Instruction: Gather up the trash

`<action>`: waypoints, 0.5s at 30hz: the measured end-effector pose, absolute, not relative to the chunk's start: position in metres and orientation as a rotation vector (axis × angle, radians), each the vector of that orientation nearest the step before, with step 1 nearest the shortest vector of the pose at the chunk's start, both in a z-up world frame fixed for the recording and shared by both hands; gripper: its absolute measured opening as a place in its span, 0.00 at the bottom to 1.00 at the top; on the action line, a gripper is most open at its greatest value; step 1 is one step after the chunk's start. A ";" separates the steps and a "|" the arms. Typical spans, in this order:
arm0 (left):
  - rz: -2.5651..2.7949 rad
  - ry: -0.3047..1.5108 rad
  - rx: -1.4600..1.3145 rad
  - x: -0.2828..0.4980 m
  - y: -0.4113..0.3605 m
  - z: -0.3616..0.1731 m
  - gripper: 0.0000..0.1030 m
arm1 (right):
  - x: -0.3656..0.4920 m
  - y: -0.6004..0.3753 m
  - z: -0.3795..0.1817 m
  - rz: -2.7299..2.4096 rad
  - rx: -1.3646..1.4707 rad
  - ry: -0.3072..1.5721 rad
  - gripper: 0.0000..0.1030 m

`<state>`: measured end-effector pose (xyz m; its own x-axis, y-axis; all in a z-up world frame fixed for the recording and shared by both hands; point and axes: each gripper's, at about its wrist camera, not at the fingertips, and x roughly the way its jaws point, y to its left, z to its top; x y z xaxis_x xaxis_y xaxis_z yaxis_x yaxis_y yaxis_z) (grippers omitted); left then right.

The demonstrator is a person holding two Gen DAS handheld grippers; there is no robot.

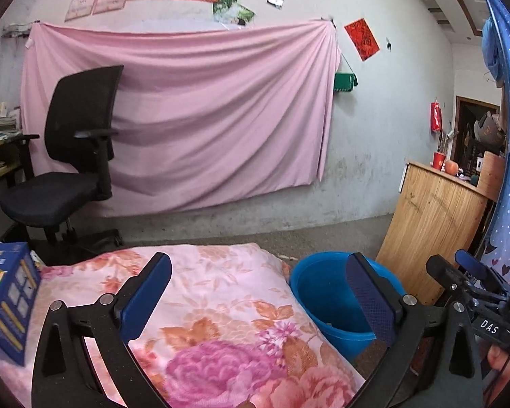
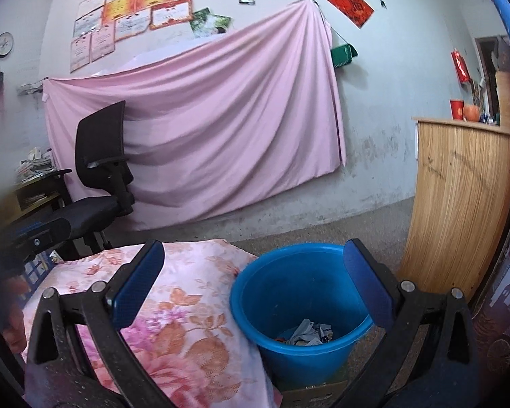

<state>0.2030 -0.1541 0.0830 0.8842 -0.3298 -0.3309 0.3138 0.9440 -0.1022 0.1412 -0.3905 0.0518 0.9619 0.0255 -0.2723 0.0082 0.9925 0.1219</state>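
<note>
A blue box [image 1: 6, 301] sits left of the left gripper [image 1: 260, 294], whose jaws gape wide and empty over the floral cloth [image 1: 221, 306]. The right gripper [image 2: 253, 284], jaws equally wide and empty, frames the blue bucket [image 2: 299, 306]; crumpled scraps [image 2: 307, 332], probably paper, lie inside.

Bucket [image 2: 299, 309] stands on floor [image 2: 323, 231] just right of cloth-covered tabletop [image 2: 187, 306], w/ crumpled scraps [image 2: 307, 333] in its bottom. Box [image 1: 6, 302] sits on tabletop's left edge; office chair [image 1: 74, 156] behind it, at far left. Sheet [image 1: 200, 108] hangs on wall behind chair, wooden cabinet [image 2: 459, 204] right of bucket, cup [image 2: 456, 109] on top.
</note>
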 end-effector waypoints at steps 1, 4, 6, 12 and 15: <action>-0.333 0.343 -0.051 0.198 -0.149 0.085 0.97 | 0.136 -0.387 0.054 0.008 0.116 0.276 1.00; -0.323 0.317 -0.055 0.182 -0.135 0.092 0.98 | 0.119 -0.374 0.062 0.018 0.118 0.266 1.00; -0.311 0.298 -0.053 0.169 -0.125 0.096 0.98 | 0.106 -0.368 0.066 0.016 0.123 0.256 1.00; -0.293 0.268 -0.057 0.135 -0.099 0.101 0.98 | 0.069 -0.352 0.073 -0.002 0.125 0.237 1.00; -0.284 0.259 -0.054 0.115 -0.089 0.095 0.98 | 0.051 -0.343 0.072 -0.009 0.119 0.230 1.00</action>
